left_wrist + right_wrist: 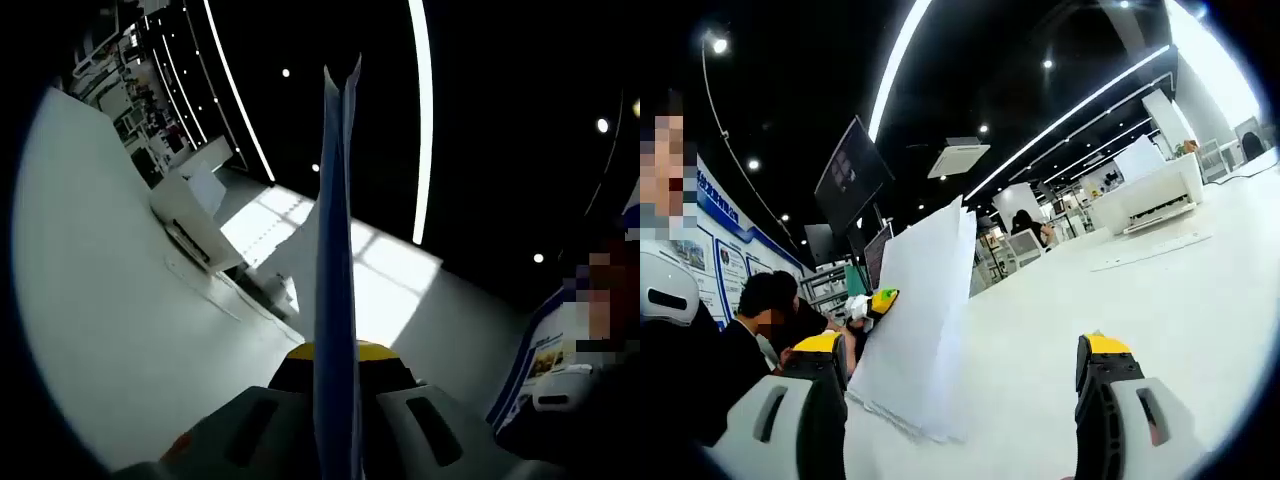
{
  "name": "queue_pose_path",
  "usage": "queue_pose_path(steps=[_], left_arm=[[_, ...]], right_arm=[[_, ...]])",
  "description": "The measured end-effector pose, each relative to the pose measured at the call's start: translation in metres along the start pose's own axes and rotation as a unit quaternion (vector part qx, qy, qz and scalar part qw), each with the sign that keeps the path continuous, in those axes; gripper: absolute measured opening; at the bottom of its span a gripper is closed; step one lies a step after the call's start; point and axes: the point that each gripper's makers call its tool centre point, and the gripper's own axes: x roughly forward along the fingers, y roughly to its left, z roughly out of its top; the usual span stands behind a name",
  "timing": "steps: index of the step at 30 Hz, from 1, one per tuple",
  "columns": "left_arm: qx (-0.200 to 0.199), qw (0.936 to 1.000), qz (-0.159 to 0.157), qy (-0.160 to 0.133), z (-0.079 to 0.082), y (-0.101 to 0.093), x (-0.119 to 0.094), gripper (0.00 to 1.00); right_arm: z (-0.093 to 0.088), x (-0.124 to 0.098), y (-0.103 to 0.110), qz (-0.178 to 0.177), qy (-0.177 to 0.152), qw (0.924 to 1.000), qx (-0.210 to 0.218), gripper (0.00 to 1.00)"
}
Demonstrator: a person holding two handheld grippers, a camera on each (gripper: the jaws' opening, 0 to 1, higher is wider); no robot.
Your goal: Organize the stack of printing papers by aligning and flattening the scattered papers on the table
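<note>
On the white table (1200, 310), the stack of white printing papers (915, 320) stands on edge, pinched by the left gripper (335, 420). The right gripper (960, 400) gapes wide, empty. Sheets could fan or slip if that grip loosens.

My left gripper (335, 400) with jaws pressed together on the edge of the paper stack (337, 250), held upright, my right gripper (960, 400) with jaws spread wide apart, nothing between them, yellow tips up

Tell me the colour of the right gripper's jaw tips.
Yellow tips on the right gripper, clearest in the right gripper view.
</note>
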Motion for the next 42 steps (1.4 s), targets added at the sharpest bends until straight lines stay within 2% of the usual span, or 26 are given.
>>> queue_pose_path(steps=[5, 9, 14, 18, 22, 28, 32, 34, 36, 39, 42], left_arm=[[0.016, 0.9995, -0.005, -0.028, 0.01, -0.011, 0.005, 0.06], [0.027, 0.9985, -0.012, -0.045, 0.019, -0.021, 0.013, 0.06], [0.05, 0.9959, -0.026, -0.071, 0.034, -0.041, 0.027, 0.06], [0.063, 0.9923, -0.042, -0.098, 0.042, -0.058, 0.04, 0.06], [0.062, 0.9851, -0.071, -0.144, 0.054, -0.076, 0.044, 0.06], [0.044, 0.9809, -0.087, -0.168, 0.061, -0.083, 0.049, 0.06], [0.023, 0.98, -0.082, -0.18, 0.057, -0.077, 0.052, 0.06], [0.021, 0.9804, -0.078, -0.18, 0.053, -0.076, 0.054, 0.06], [0.03, 0.982, -0.074, -0.171, 0.044, -0.076, 0.057, 0.06], [0.03, 0.9826, -0.074, -0.168, 0.035, -0.075, 0.06, 0.06], [0.033, 0.9832, -0.068, -0.166, 0.029, -0.073, 0.061, 0.06]], right_arm=[[-0.003, 0.007, 0.002, -0.01, -0.004, 0.9997, 0.02, 0.9], [-0.012, 0.015, 0.002, -0.03, 0.008, 0.9995, 0.011, 0.9], [-0.012, 0.02, 0.0, -0.026, 0.005, 0.9991, 0.033, 0.9], [-0.021, 0.025, 0.006, -0.008, 0.008, 0.9984, 0.056, 0.9], [-0.018, 0.032, 0.021, 0.032, -0.012, 0.9939, 0.105, 0.9], [-0.018, 0.042, 0.037, 0.07, -0.018, 0.9891, 0.128, 0.9], [-0.008, 0.047, 0.048, 0.099, -0.039, 0.9831, 0.149, 0.89], [-0.003, 0.048, 0.052, 0.107, -0.052, 0.9799, 0.161, 0.85], [0.005, 0.046, 0.055, 0.117, -0.072, 0.9759, 0.17, 0.76], [0.018, 0.04, 0.055, 0.129, -0.103, 0.9673, 0.193, 0.54], [0.023, 0.036, 0.053, 0.133, -0.113, 0.9651, 0.195, 0.34]])
